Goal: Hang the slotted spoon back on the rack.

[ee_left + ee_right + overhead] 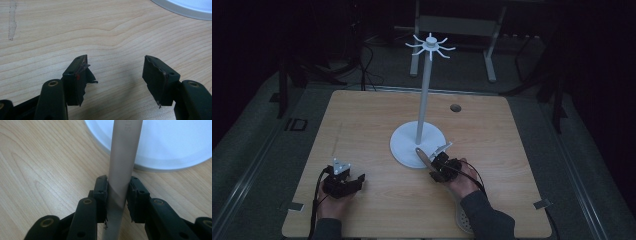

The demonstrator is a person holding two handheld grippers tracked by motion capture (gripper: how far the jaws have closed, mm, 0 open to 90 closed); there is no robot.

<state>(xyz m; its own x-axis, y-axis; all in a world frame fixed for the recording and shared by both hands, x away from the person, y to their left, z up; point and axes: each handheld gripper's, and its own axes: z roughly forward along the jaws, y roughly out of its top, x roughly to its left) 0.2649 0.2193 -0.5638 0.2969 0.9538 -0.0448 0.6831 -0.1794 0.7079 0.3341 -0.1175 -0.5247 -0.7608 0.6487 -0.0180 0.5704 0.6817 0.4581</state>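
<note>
A pale wooden table (362, 120) sits under dim light, and on it stands a white stand (424, 95), a tall thin pole rising from a round flat base (404, 142) to a small crown of curved hooks (430, 46) at the top, all of them bare. A small dark hole (455, 107) marks the tabletop behind the base, and metal table legs (489, 55) show on the floor beyond. Over on the left, the left gripper (357, 181) rests low on the wood near the front edge, well apart from the stand, with a grey three-cornered plate (341, 166) on top; in the left gripper view its jaws stand wide apart over bare wood grain, nothing between them, torn black padding (86, 75) hanging off one jaw. On the right, the right gripper (436, 167) is just in front of the base, clenched on the handle (120, 185) of a long greyish utensil (424, 157). The handle is smooth and tapered, with faint embossed lettering too blurred to read, and its tip lies over the rim of the base. By the right sleeve (487, 215) a rounded perforated head (462, 217) lies on the table, seemingly the utensil's other end
</note>
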